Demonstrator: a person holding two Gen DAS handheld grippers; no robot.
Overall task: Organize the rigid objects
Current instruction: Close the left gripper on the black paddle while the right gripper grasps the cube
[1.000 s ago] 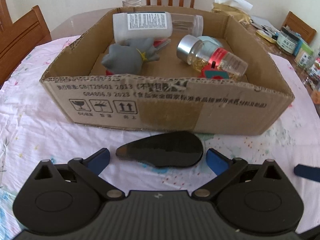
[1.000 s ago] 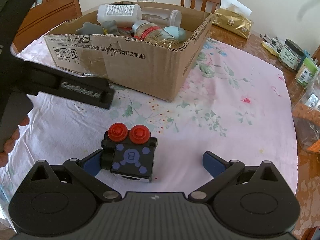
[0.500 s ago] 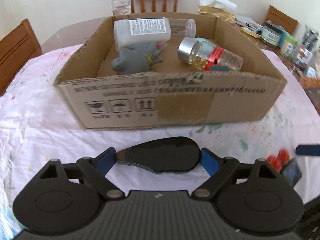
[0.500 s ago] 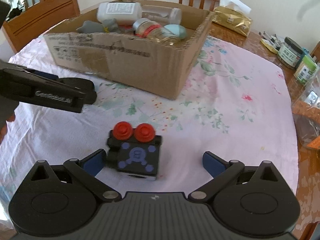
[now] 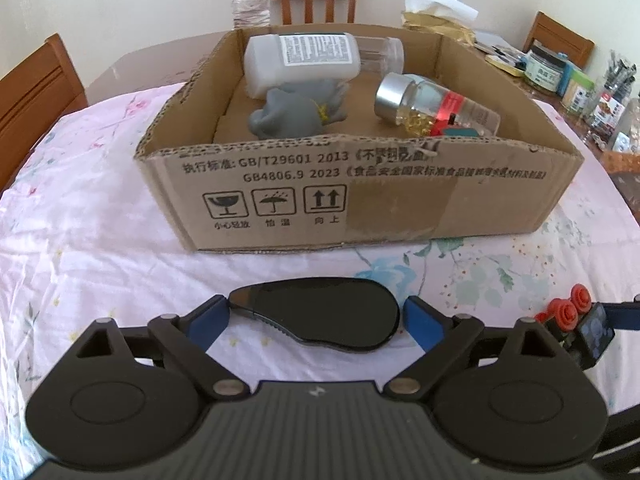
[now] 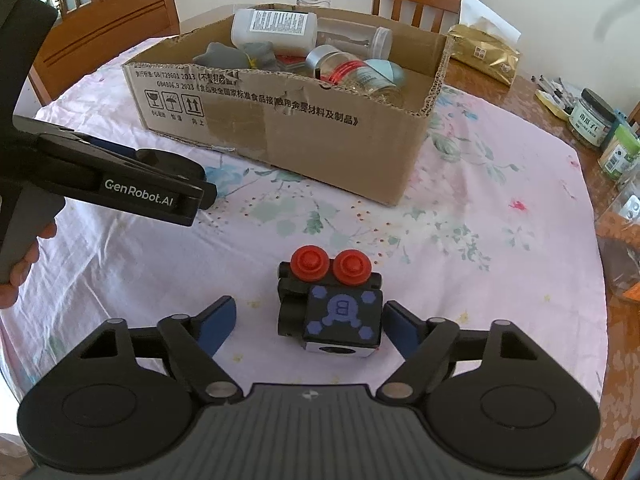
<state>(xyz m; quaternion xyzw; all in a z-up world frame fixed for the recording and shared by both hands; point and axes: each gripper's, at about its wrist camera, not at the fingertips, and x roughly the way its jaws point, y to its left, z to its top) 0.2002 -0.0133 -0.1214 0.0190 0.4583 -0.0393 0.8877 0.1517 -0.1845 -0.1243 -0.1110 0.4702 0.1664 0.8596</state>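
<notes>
Inspector: The left gripper [image 5: 316, 314] is gripping the black oval object [image 5: 320, 312], jaws touching both its ends, just in front of the cardboard box [image 5: 360, 196] on the surface [image 5: 100, 240].

Clerk: And the right gripper [image 6: 310, 322]?

Inspector: Its jaws are standing released around the black toy block [image 6: 332, 304], right jaw just beside it, left apart. Judged step: pickup. Next, the right is needing to clench; the left is needing a lift over the box's near wall.

My left wrist camera faces the cardboard box [image 5: 360, 192] close at twelve o'clock; my right views it farther, eleven o'clock.
</notes>
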